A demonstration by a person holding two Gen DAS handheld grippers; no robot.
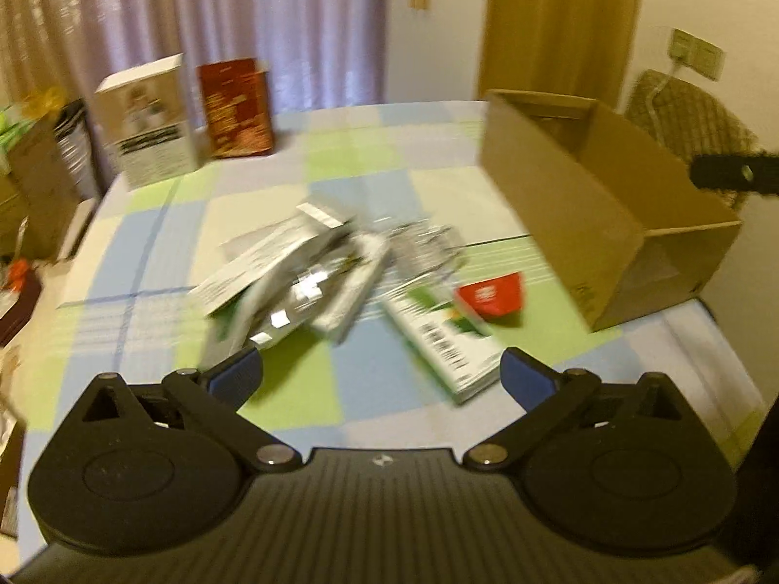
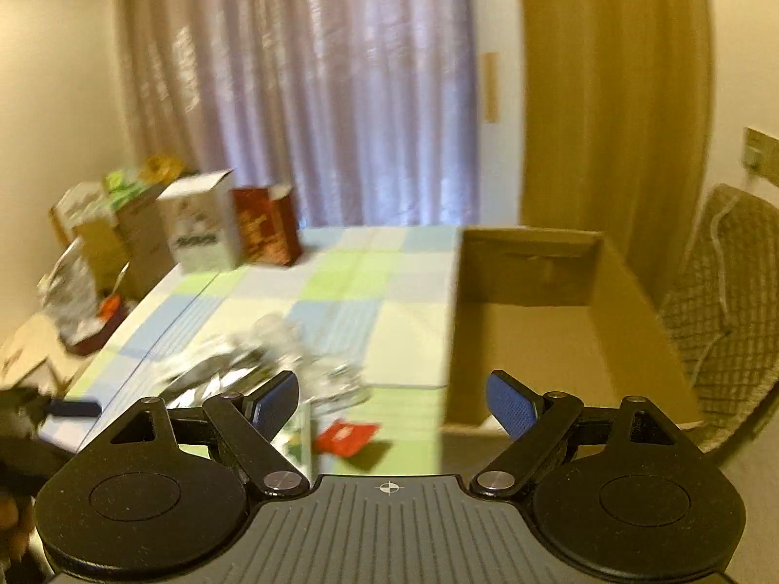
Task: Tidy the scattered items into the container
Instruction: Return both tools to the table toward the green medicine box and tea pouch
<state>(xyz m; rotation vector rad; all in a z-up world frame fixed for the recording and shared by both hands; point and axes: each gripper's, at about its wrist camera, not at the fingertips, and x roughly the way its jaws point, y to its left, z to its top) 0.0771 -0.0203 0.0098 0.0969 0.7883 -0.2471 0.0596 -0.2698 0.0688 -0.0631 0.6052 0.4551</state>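
A blurred heap of flat packets and foil sachets [image 1: 302, 272] lies mid-table on the checked cloth. Beside it lie a green-and-white box [image 1: 448, 340] and a red packet [image 1: 491, 298]. An open brown cardboard box [image 1: 574, 209] stands to the right. My left gripper [image 1: 382, 377] hovers open just short of the heap, nothing between its fingers. My right gripper [image 2: 392, 404] is open too, raised above the table's near edge, with the cardboard box [image 2: 535, 321] ahead on the right and the red packet [image 2: 344, 435] and the blurred packet heap [image 2: 253, 365] below on the left.
A white carton [image 1: 146, 121] and a dark red carton [image 1: 236, 107] stand at the table's far left. More boxes and clutter [image 2: 97, 253] crowd the left side off the table. A chair with a checked cover [image 2: 725, 321] stands right of the cardboard box. Curtains hang behind.
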